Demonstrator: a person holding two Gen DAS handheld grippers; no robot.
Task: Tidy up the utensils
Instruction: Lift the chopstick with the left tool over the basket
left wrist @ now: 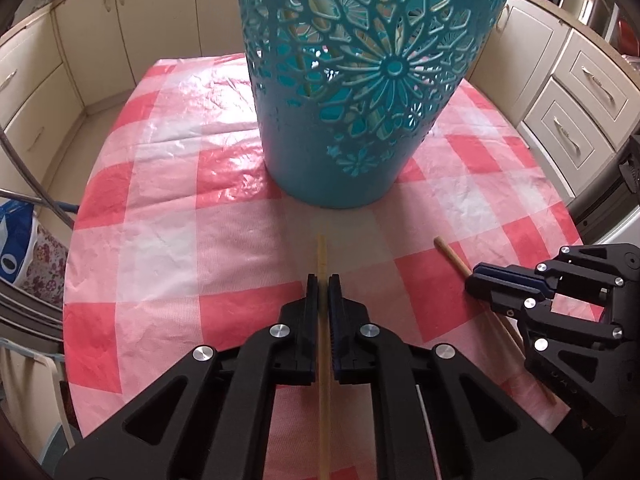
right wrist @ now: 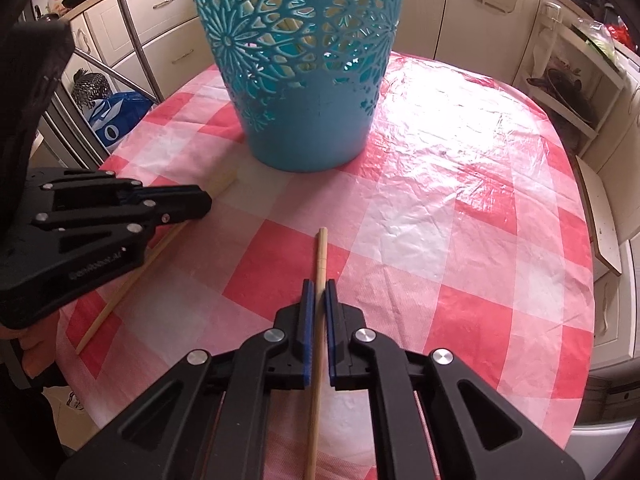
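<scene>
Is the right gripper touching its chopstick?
Touching. The right wrist view shows the right gripper with its blue fingers pressed against the chopstick.

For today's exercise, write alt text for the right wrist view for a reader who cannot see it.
The right gripper is closed on a wooden chopstick pointing toward a teal cut-out basket on a red-and-white checked tablecloth. To its left, the left gripper holds a second chopstick low over the cloth.
</scene>
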